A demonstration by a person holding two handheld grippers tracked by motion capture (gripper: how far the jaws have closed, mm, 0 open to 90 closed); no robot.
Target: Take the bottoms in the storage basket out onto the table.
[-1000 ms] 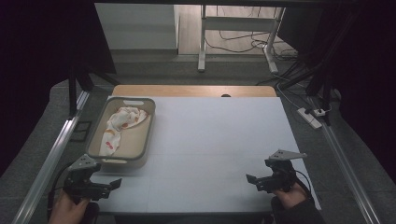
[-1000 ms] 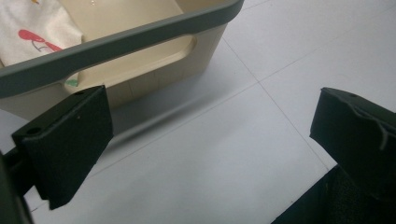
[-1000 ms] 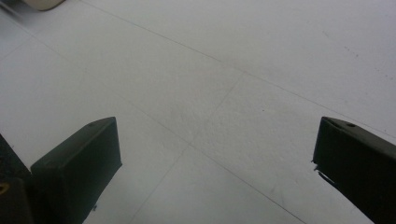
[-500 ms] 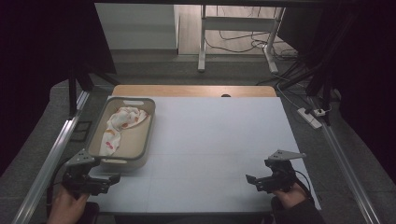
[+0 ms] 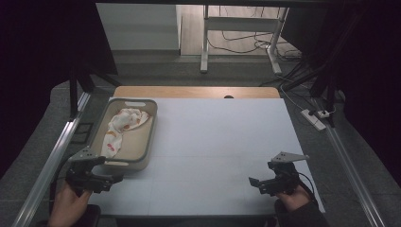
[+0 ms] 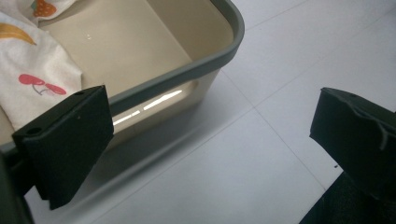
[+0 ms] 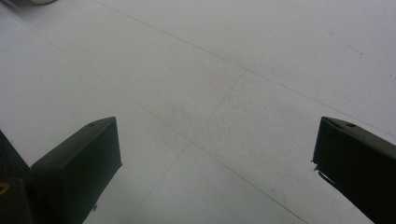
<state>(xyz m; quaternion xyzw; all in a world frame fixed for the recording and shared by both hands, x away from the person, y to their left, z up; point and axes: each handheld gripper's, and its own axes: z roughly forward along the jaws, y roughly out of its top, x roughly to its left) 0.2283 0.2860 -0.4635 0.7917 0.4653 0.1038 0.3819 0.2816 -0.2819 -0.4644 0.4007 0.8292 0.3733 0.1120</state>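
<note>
A beige bin with a grey rim stands at the table's left, and a white cloth with a fruit print lies crumpled inside it. My left gripper hovers just in front of the bin's near end, open and holding nothing. In the left gripper view the jaws of that gripper stand wide apart. The bin's near corner and the cloth lie just beyond them. My right gripper sits near the front right of the table, open. Bare white table shows between the jaws of my right gripper.
The white table top stretches between the two grippers, with a wooden strip along its far edge. Metal rails run down both sides. A power strip and cables lie on the floor at the right.
My left gripper has crept slightly forward toward the bin's near end. The right gripper, the bin and the cloth have stayed put.
</note>
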